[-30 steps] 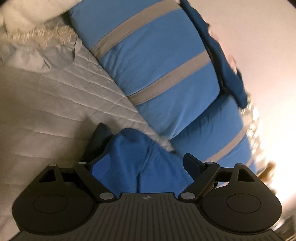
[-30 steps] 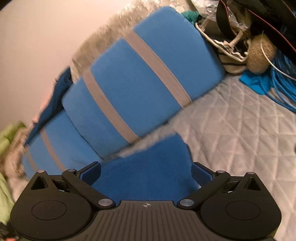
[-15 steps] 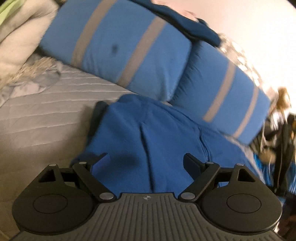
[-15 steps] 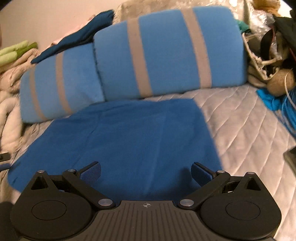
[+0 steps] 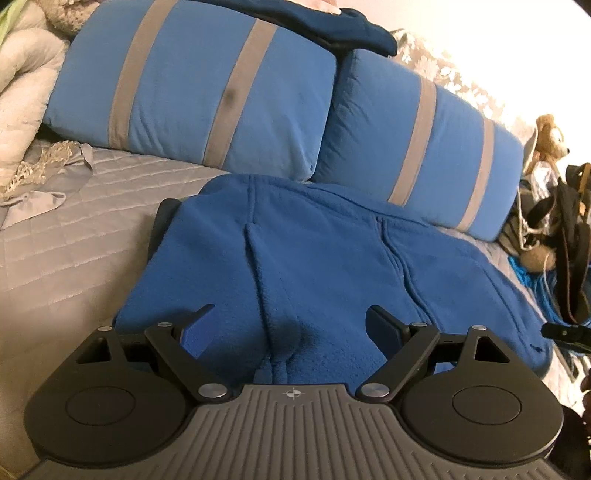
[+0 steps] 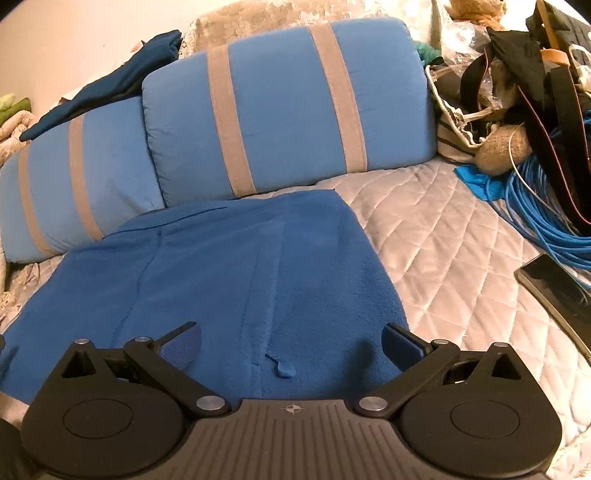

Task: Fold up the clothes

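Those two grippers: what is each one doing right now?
Left gripper: open, holding nothing, above the blue fleece.
Right gripper: open, holding nothing, above the same fleece.

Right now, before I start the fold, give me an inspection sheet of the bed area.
Surface: grey quilted bedspread, bare beside the garment.
Job's things: blue fleece garment spread flat, its far edge at the pillows; a small pull tab near its close edge.
Clutter: dark phone, pile of bags and straps, navy cloth on the pillows, plush toy.
Grippers: left gripper and right gripper open above the fleece, holding nothing.
Cables: coiled blue cable on the bedspread by the phone.
Surroundings: two blue grey-striped pillows, pale wall behind.
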Tool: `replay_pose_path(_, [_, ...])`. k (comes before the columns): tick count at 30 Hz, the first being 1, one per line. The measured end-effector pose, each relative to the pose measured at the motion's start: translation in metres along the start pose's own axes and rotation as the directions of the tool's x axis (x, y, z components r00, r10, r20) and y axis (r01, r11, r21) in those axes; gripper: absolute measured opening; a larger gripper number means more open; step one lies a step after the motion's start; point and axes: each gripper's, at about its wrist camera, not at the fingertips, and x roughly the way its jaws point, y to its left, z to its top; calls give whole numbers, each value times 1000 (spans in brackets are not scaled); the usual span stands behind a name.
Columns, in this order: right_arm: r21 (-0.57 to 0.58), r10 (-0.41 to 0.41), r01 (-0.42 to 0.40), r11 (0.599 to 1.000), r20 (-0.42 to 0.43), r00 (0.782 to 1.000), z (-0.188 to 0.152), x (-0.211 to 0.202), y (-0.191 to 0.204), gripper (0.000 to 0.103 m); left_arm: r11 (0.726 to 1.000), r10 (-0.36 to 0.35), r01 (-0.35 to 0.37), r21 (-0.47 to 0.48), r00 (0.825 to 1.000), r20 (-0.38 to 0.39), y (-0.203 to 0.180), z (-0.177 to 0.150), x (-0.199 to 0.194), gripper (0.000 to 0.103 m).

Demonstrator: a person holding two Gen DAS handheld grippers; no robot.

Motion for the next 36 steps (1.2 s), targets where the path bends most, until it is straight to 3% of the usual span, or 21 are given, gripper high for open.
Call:
replay_pose_path(7, [-64,-26,26,998,9,1000,0,-1,11,103,1000,3,-4,18,999,38,-5,-7,-13,87])
replay_pose_path(16, [-30,30,-29,999,38,999,-1,-2,4,103,998,13,-16,55,998,64,-13,-26,-32,87])
replay_pose_path(28, [-153,69,-59,986,66,995,-2,-3,24,103,1000,13,-13,4,997,81,-2,-38,-50,87])
replay_pose_path(36, [-190,41,-31,981,47,998,-3,1,31,103,983,159,-167,82,982,99,24,-26,-47,87])
